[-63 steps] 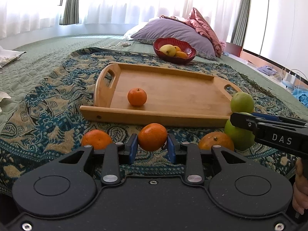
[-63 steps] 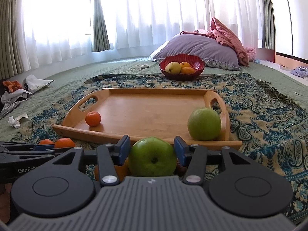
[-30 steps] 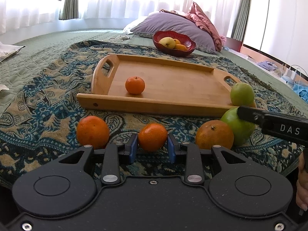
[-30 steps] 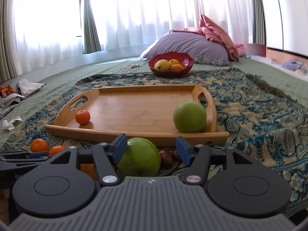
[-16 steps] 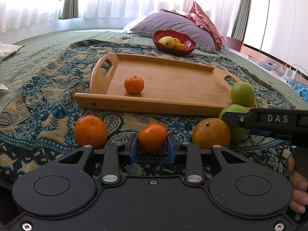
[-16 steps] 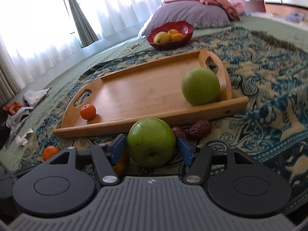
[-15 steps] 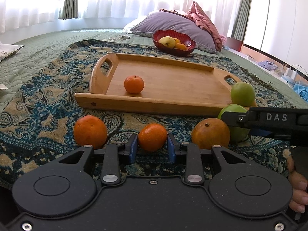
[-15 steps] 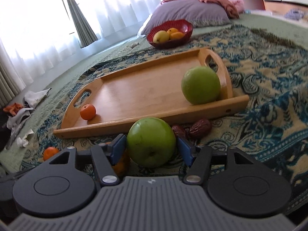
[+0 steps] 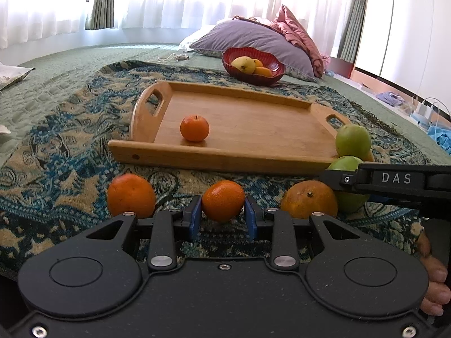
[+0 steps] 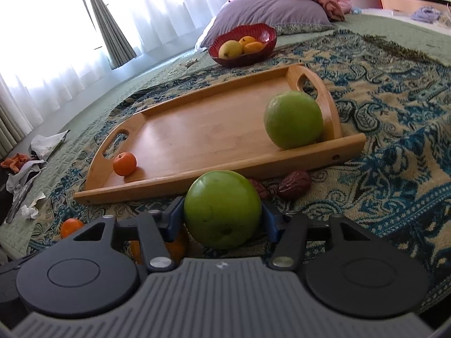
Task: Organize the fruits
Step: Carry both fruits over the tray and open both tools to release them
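My left gripper (image 9: 222,214) is shut on a small orange mandarin (image 9: 223,200), just above the patterned cloth in front of the wooden tray (image 9: 242,157). Two more oranges lie on the cloth, one to its left (image 9: 131,195) and one to its right (image 9: 308,200). My right gripper (image 10: 221,218) is shut on a green apple (image 10: 221,208), held in front of the tray's near edge (image 10: 225,173). The tray holds one mandarin (image 10: 124,164) at its left and a second green apple (image 10: 293,119) at its right end.
A red bowl (image 10: 242,43) with a pear and oranges stands behind the tray, before a purple pillow (image 10: 270,8). Two brown dates (image 10: 293,183) lie on the cloth by the tray's front edge. Crumpled paper (image 10: 31,155) lies at the far left.
The left gripper drew back slightly and stays shut on the mandarin. The right gripper closed on the green apple, rose, and tilted to look down on the tray.
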Available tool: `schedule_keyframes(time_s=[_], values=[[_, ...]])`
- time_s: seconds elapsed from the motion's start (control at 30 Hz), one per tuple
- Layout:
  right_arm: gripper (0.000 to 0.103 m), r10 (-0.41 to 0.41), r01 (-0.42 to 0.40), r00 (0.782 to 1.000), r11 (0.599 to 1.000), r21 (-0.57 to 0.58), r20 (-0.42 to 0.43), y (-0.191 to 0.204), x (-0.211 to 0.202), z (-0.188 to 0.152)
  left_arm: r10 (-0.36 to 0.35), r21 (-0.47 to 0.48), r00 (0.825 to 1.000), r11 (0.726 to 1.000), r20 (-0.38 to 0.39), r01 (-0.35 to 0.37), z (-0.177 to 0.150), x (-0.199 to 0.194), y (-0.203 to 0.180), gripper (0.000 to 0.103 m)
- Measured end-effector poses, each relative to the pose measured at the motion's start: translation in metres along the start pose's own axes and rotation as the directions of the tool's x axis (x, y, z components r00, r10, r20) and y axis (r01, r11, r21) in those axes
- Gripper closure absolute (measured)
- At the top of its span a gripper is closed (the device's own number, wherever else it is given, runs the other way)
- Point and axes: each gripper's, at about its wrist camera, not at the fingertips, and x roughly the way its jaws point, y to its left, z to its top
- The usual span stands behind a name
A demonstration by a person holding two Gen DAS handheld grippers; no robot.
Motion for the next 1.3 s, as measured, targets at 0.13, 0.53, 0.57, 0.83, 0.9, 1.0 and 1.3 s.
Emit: schedule_keyframes(time_s=[0.13, 0.53, 0.57, 0.83, 0.9, 1.0, 1.3], values=[[0.044, 0.003, -0.002, 0.999, 0.999, -0.036, 0.037, 0.007, -0.009, 0.003, -0.008, 0.01, 1.0, 1.0, 0.018, 0.008, 0.008, -0.003, 0.002, 0.073], [0.044, 0.007, 0.004, 0.994, 0.995, -0.104, 0.107, 0.018, -0.015, 0.043, -0.04, 0.044, 0.996, 0.998, 0.074, 0.036, 0.066, 0.005, 0.009, 0.073], [0.044, 0.005, 0.006, 0.994, 0.994, -0.108, 0.107, 0.018, -0.014, 0.049, -0.047, 0.044, 0.996, 0.998, 0.071, 0.044, 0.075, 0.007, 0.011, 0.073], [0.044, -0.028, 0.038, 0.996, 0.991, -0.132, 0.084, 0.012, 0.003, 0.105, -0.077, 0.036, 0.997, 0.996, 0.025, 0.076, 0.133, 0.039, 0.026, 0.073], [0.044, -0.035, 0.043, 0.997, 0.991, -0.13, 0.067, 0.009, 0.011, 0.119, -0.074, 0.029, 0.997, 0.997, -0.003, 0.075, 0.143, 0.053, 0.031, 0.073], [0.044, -0.056, 0.059, 0.998, 0.99, -0.13, 0.033, 0.005, 0.027, 0.135, -0.076, 0.002, 0.995, 0.997, -0.059, 0.077, 0.154, 0.076, 0.038, 0.073], [0.044, -0.134, 0.116, 0.988, 0.975, -0.191, -0.081, -0.001, 0.073, 0.153, -0.042, -0.008, 0.982, 0.999, -0.185, 0.042, 0.163, 0.132, 0.053, 0.073]])
